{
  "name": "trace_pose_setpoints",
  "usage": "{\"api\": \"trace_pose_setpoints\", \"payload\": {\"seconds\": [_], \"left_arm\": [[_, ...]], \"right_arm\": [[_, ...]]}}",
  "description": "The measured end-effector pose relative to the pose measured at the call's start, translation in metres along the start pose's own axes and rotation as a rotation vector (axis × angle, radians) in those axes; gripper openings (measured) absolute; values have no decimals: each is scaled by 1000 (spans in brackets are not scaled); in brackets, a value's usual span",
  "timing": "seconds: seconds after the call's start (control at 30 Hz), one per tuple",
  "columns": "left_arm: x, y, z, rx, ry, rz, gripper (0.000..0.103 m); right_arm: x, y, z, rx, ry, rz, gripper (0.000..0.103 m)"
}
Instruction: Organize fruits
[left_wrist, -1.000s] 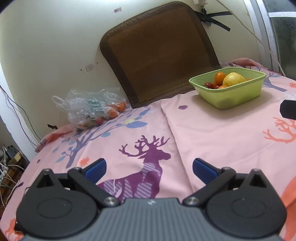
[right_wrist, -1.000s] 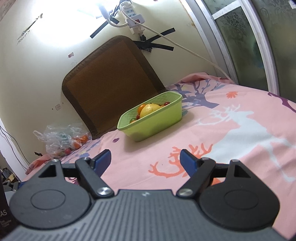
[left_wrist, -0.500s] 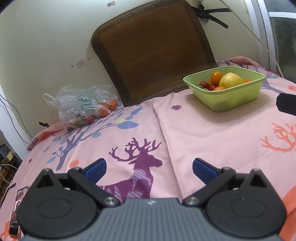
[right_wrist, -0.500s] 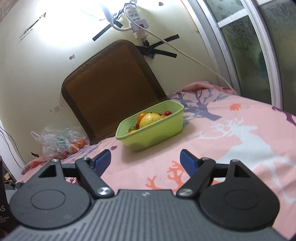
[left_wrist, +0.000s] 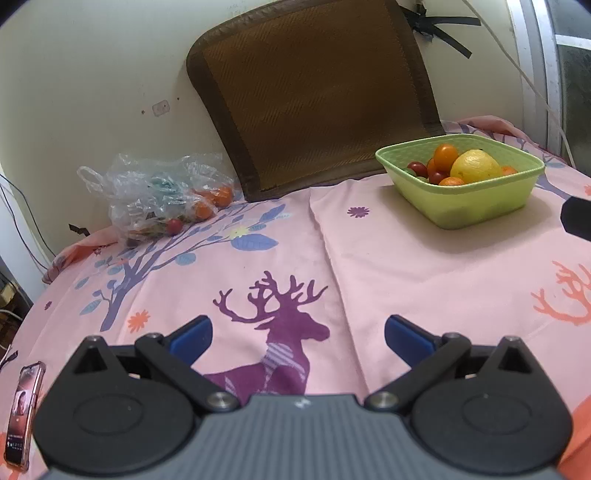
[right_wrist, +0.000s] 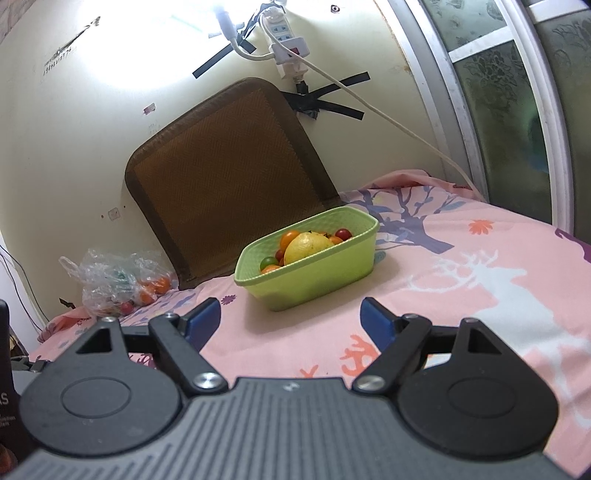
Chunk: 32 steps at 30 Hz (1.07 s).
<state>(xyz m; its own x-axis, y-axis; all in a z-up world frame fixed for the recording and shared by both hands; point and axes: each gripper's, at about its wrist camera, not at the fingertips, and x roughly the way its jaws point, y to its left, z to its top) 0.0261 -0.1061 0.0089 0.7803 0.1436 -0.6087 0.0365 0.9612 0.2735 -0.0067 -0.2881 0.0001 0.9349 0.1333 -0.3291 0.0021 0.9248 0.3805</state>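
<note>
A green basket stands on the pink bedsheet at the far right; it also shows in the right wrist view. It holds a yellow lemon, oranges and small red tomatoes. A clear plastic bag with oranges and tomatoes lies at the far left by the wall, and shows in the right wrist view. My left gripper is open and empty, low over the sheet, well short of both. My right gripper is open and empty, in front of the basket.
A brown mat leans on the wall behind the basket. A phone lies at the bed's left edge. A power strip and cable hang on the wall. A window frame is at the right.
Both grippers have drawn back and tilted a little, so basket and bag sit slightly farther and lower in view. The phone has come into the left view. The jaws stay open.
</note>
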Motion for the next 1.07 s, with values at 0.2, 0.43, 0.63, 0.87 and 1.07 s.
{"api": "trace_pose_setpoints", "payload": {"seconds": [0.2,0.43,0.63,0.87,1.07], "left_arm": [[1,4,2,-9,0,-3,103],[3,6,4,-9,-5,1,103],[4,9,4,-11,-11,4,103],[2,10,4,-19,-21,-1,103],[0,14,5,-32,-23,-67,103]], "right_arm": [[3,3,2,-6,2,-1,85],[6,8,4,-14,-4,-3,85],[7,11,5,-21,-8,-2,85],[7,12,5,-22,-8,-3,85],[6,14,6,-29,-11,-3,85]]}}
